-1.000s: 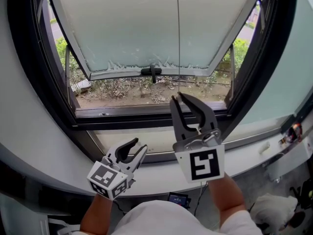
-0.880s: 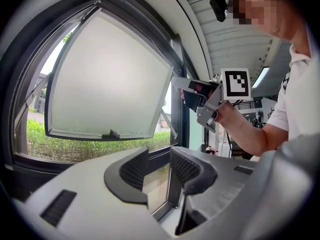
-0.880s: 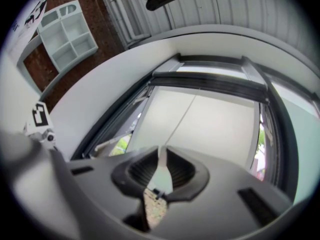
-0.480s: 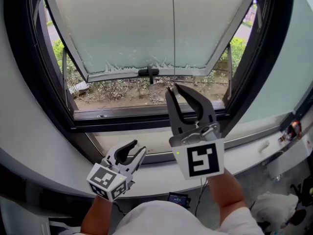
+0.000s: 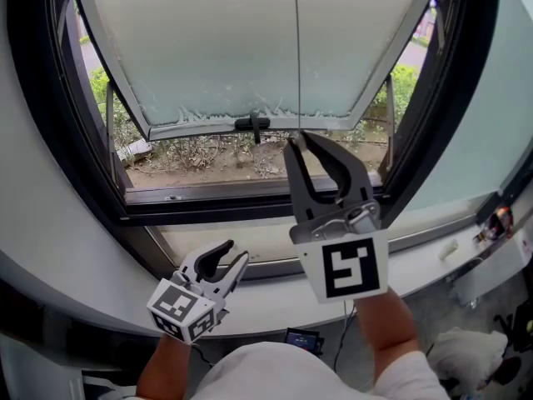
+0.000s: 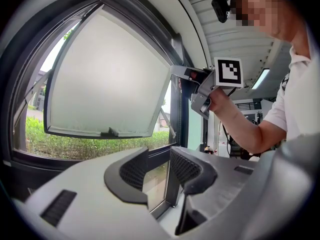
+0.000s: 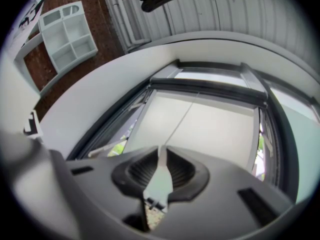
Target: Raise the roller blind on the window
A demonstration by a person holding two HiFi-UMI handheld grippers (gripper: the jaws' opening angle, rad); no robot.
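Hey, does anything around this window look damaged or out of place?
The frosted film on the tilted-open window pane is ragged along its bottom edge, just above the black window handle. It shows jagged, peeling bits instead of a clean line. Nothing else stands out.

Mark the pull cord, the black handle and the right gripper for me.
pull cord (image 5: pixel 296 57), head view, midway along the thin line above the jaws.
black handle (image 5: pixel 252 124), head view, middle of its crossbar.
right gripper (image 5: pixel 297 140), head view, between its fingertips.
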